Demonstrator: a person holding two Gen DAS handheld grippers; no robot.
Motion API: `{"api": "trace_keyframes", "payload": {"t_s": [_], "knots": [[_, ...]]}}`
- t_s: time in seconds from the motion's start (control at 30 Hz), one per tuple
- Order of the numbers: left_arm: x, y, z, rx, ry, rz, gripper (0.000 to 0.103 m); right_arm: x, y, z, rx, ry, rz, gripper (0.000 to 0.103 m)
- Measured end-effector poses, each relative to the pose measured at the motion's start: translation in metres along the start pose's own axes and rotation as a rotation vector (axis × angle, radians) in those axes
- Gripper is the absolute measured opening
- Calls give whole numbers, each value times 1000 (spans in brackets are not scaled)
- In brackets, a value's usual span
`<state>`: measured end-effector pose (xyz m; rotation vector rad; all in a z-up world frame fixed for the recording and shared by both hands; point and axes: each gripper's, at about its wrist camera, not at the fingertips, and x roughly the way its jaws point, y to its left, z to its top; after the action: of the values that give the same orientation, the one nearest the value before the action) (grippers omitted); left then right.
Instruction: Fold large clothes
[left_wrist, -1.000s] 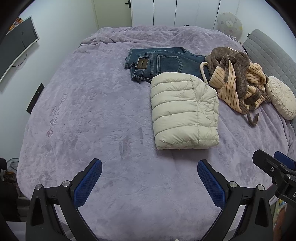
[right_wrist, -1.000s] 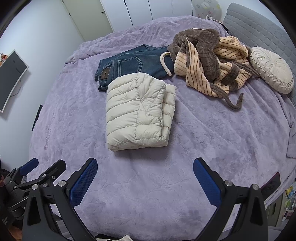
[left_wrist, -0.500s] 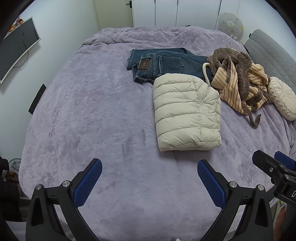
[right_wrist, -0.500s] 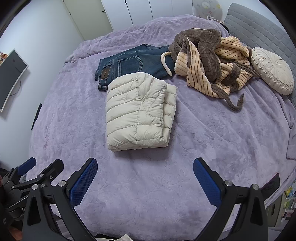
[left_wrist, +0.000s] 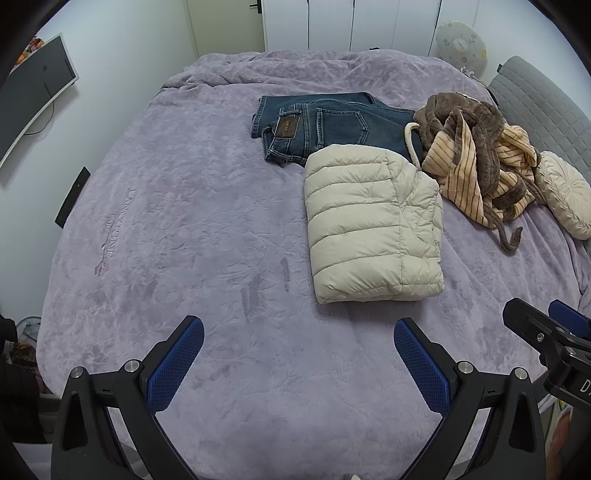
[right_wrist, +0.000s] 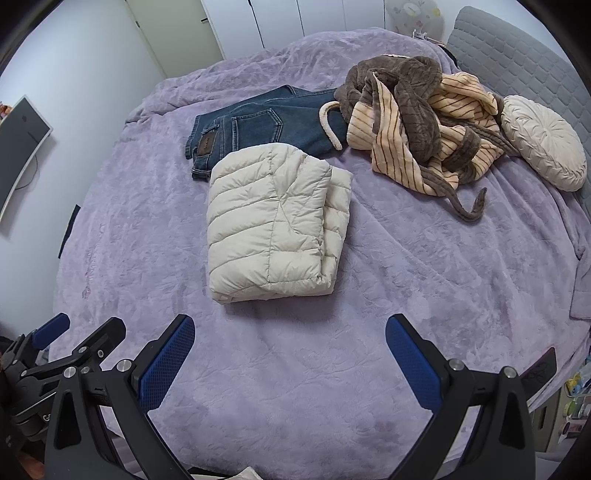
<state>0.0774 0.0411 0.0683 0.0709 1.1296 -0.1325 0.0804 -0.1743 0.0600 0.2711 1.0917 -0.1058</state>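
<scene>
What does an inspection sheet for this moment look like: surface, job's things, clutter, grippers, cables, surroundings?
Surface: purple bedspread, creased.
Job's things: cream puffer jacket folded; jeans folded behind it; striped robe in a heap.
Clutter: round cushion beside the robe.
Grippers: left hand-held gripper open, empty; right hand-held gripper open, empty.
Cables: one under the wall monitor.
Surroundings: white wardrobe doors, grey headboard.

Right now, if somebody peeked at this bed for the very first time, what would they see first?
Probably the puffy cream jacket, folded into a neat block in the middle of the purple bed. Just behind it lie folded blue jeans, and to their right a messy heap, a brown and striped robe, beside a round cream cushion. Both grippers hang open and empty at the near edge.
</scene>
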Motion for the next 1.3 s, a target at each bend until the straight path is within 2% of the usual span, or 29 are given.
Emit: {"api": "trace_keyframes", "payload": {"t_s": [1.3], "knots": [[33, -3, 22, 18, 48, 10, 103, 21, -3, 22, -39, 50, 7, 103]]}}
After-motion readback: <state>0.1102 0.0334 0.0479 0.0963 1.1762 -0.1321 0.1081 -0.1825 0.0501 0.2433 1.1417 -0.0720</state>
